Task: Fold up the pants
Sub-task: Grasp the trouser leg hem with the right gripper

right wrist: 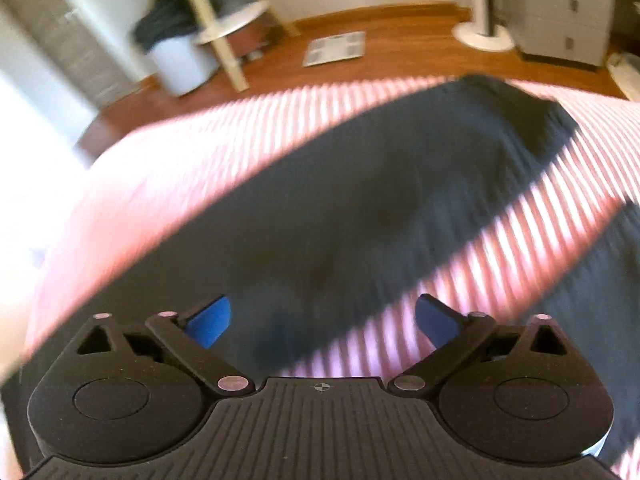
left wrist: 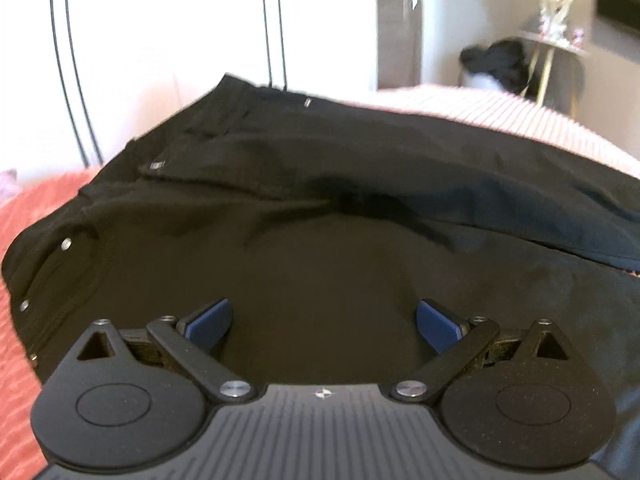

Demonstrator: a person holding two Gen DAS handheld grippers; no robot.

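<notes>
Black pants (left wrist: 320, 208) lie spread on a pink-and-white striped bedspread (left wrist: 520, 116). The left wrist view shows the waistband end with metal rivets (left wrist: 65, 245) at the left. My left gripper (left wrist: 324, 320) is open and empty, just above the seat of the pants. The right wrist view shows one trouser leg (right wrist: 380, 200) running away to the far right, its hem near the bed's edge, and part of the other leg (right wrist: 600, 300) at the right. My right gripper (right wrist: 323, 318) is open and empty above the near leg. The view is motion-blurred.
Bedspread stripes (right wrist: 500, 240) show between the two legs. Beyond the bed are a wooden floor (right wrist: 400, 40), a white bin with dark cloth (right wrist: 176, 52), a white stand (right wrist: 224, 28), a grey drawer unit (right wrist: 568, 12) and a side table (left wrist: 556, 40).
</notes>
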